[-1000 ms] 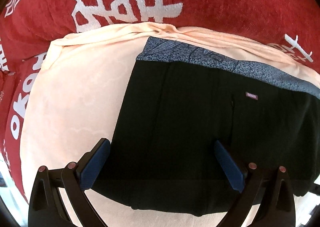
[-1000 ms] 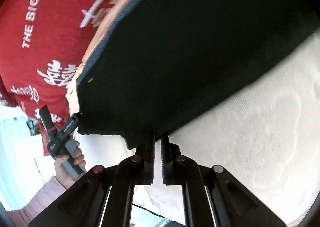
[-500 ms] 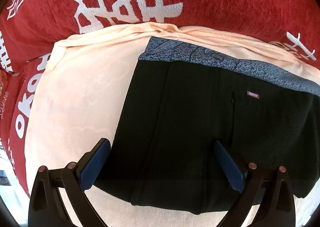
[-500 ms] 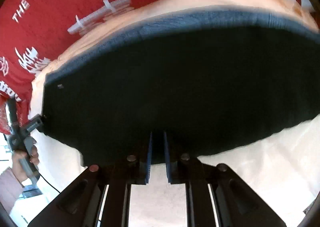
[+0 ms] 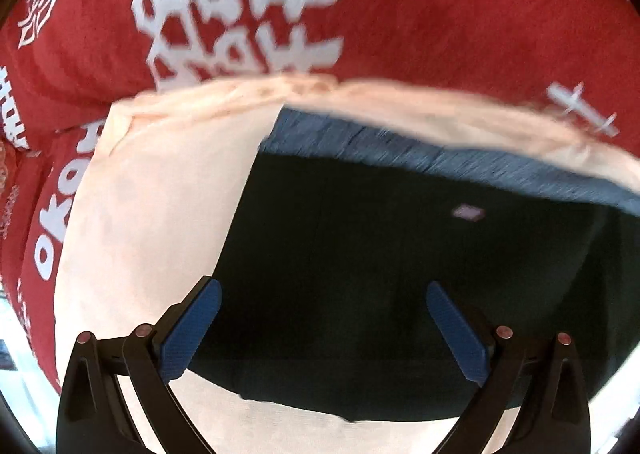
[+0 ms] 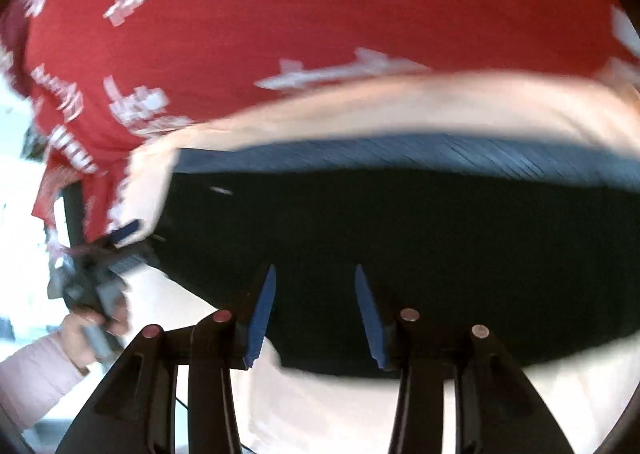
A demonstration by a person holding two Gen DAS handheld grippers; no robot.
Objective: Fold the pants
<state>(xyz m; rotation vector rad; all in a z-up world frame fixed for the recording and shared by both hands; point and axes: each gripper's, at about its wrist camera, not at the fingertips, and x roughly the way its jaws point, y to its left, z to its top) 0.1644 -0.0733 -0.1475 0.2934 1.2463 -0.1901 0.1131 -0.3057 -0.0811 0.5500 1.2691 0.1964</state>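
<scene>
Black pants (image 5: pixel 380 274) with a grey-blue waistband (image 5: pixel 440 157) lie folded flat on a peach cushion (image 5: pixel 152 213). They also show in the right wrist view (image 6: pixel 420 246). My left gripper (image 5: pixel 320 306) is open above the pants' near left part, holding nothing. My right gripper (image 6: pixel 316 294) is open over the pants' near edge, empty. The left gripper (image 6: pixel 120 250) and the hand holding it appear at the left of the right wrist view. Both views are blurred.
A red sofa back (image 5: pixel 320 13) with white lettering rises behind the cushion; it fills the top of the right wrist view (image 6: pixel 320 13). A red armrest (image 5: pixel 36 213) stands at the left. Bare peach cushion (image 6: pixel 320 414) lies in front of the pants.
My right gripper was shut on the pants' edge and has opened, letting the pants lie flat. The left gripper stayed open and shifted slightly.
</scene>
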